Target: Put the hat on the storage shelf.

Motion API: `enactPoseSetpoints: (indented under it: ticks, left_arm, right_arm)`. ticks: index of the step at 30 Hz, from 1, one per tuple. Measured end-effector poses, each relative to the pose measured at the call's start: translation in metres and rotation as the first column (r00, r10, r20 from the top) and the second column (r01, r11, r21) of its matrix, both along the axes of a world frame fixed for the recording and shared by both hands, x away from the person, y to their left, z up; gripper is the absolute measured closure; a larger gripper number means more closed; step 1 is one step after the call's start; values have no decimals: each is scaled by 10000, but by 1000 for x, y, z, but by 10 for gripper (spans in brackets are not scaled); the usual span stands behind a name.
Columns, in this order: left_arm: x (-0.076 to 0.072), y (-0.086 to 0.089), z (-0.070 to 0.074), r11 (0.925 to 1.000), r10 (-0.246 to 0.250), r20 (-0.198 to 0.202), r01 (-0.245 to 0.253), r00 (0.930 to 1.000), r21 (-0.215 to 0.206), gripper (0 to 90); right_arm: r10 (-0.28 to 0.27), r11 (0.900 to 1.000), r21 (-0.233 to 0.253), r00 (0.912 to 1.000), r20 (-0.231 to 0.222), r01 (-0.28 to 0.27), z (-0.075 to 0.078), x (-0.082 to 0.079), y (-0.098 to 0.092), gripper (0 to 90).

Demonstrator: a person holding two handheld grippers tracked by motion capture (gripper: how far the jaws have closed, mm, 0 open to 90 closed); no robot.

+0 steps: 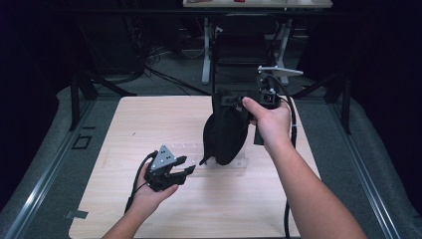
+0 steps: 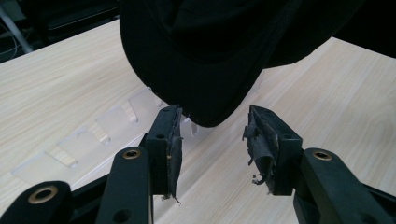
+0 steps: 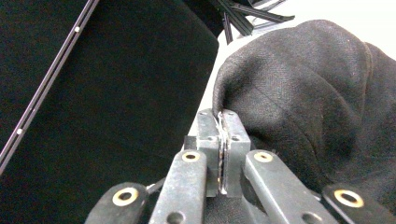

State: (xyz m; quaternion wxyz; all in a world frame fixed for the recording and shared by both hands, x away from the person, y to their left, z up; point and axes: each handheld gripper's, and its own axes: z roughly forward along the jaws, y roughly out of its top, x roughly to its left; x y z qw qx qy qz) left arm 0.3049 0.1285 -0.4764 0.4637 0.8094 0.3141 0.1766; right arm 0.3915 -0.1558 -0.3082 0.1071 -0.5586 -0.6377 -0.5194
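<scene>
At centre frame of the high view, my right gripper [image 1: 230, 101] pinches the black cap [image 1: 225, 134] by its edge, dangling it above the tabletop [image 1: 124, 129]. My left gripper [image 2: 212, 135] gapes just beneath, empty.

Table: pale wood top [image 1: 149, 124], grey floor around it.
Clear plastic rack: flat on the table [image 2: 79, 144].
Far side: black chair [image 1: 241, 47], white desk legs [image 1: 206, 55].

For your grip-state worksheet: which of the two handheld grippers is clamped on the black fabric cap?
The right gripper, raised, jaws shut on the black fabric cap. The left gripper stands open below the cap.
</scene>
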Motion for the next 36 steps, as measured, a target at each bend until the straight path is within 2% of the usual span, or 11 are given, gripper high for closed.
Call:
enactPoseSetpoints:
  ticks: [9, 11, 13, 19, 24, 36]
  left_arm:
    - [8, -13, -1, 9997, -147, -161, 150, 9998, 172, 595]
    - [11, -17, -4, 9993, -306, -409, 314, 9987, 211, 616]
    - [12, -19, -5, 9989, -362, -448, 375, 9983, 274, 650]
    - [14, -27, -9, 9974, -363, -297, 380, 9989, 605, 728]
    - [12, -33, -13, 9912, -363, 104, 346, 9993, 1279, 795]
    - [10, -31, -18, 9894, -437, 511, 361, 9977, 1404, 844]
  right_arm:
    - [122, 9998, 184, 9999, -10, -122, -1, 1, 10, 887]
    - [125, 9997, 225, 9999, 0, -125, -2, 1, 11, 887]
    - [142, 9995, 270, 9999, 19, -142, -3, 1, 13, 887]
    - [181, 9991, 393, 9998, 12, -182, -3, 1, 17, 886]
    - [177, 9987, 479, 9998, -7, -176, -4, 2, 18, 885]
    - [198, 9987, 472, 9998, 23, -199, -5, 1, 25, 881]
